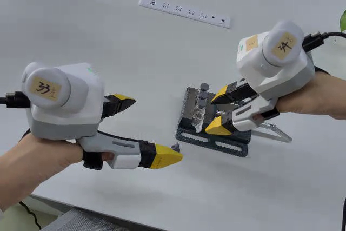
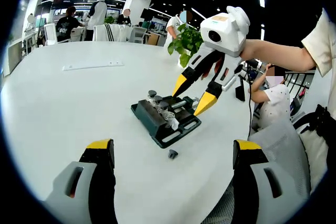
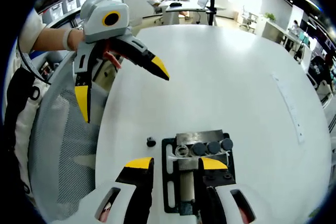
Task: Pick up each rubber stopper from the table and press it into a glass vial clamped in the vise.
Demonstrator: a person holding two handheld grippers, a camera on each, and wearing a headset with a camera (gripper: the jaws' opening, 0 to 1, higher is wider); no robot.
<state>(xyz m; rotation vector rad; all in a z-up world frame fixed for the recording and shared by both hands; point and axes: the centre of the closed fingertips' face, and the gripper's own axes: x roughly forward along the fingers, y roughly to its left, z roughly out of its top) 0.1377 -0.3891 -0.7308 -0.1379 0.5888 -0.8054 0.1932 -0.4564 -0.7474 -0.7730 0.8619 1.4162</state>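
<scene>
The left gripper point(image 1: 155, 129) and right gripper point(image 1: 211, 116) are white-grey, yellow-tipped, labelled perhaps 33, 34.

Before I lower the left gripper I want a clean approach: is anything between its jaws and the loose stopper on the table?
Nothing visible does. The stopper lies alone on bare table just ahead of the open left gripper. The vise and the right gripper over it sit farther on, past the stopper.

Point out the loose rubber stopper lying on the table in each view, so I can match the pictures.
Head view: the loose stopper lies beside the lower jaw tip of the left gripper, left of the vise.
Left gripper view: low centre, just before the vise's near corner.
Right gripper view: lower left of centre, just left of the vise.
Shared landmark: the vise.
</scene>
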